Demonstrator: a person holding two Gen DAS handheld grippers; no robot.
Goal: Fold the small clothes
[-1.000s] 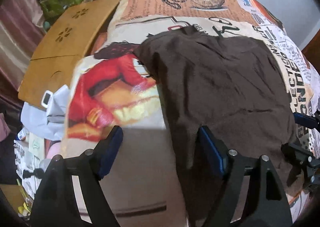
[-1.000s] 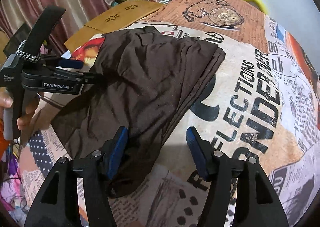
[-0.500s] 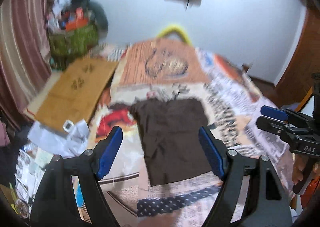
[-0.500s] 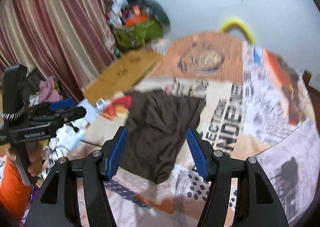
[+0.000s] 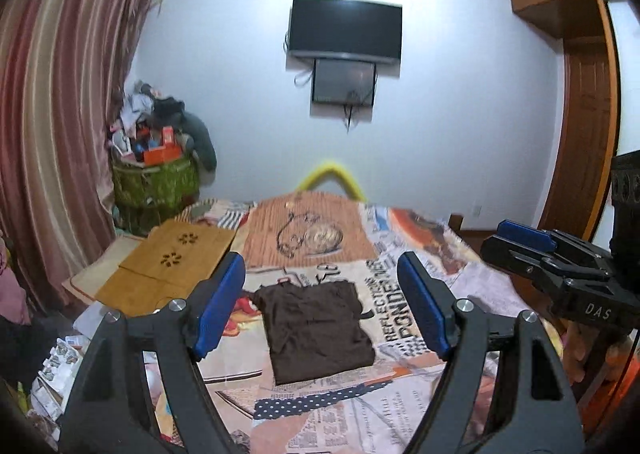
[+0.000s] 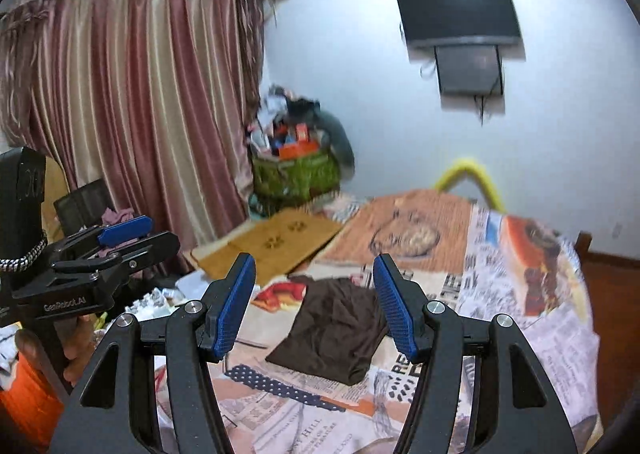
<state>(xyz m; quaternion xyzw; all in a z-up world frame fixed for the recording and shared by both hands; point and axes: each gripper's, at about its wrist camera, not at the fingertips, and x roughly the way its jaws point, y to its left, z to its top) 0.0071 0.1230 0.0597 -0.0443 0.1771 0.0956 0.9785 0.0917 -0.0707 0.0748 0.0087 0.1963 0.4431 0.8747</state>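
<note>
Both my grippers, left gripper (image 5: pixel 322 306) and right gripper (image 6: pixel 316 306), spread, empty; brown shirt (image 5: pixel 318 328) lies ahead, below, lengthwise toward bed's (image 5: pixel 420 406) near edge.

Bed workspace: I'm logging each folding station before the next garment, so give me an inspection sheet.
Surface: bed cover with newspaper-style print, spread flat.
Job's things: brown garment lies folded on the cover, apart from both grippers.
Clutter: wooden board at the bed's left edge; green basket heaped with items in the corner; papers and packets on the floor to the left.
Grippers: left gripper and right gripper both open, nothing between the blue pads, raised above the bed.
Cables: loose cords hang below the wall-mounted screens.
Surroundings: striped curtain at left, wooden door frame at right, yellow bent tube behind the bed.
</note>
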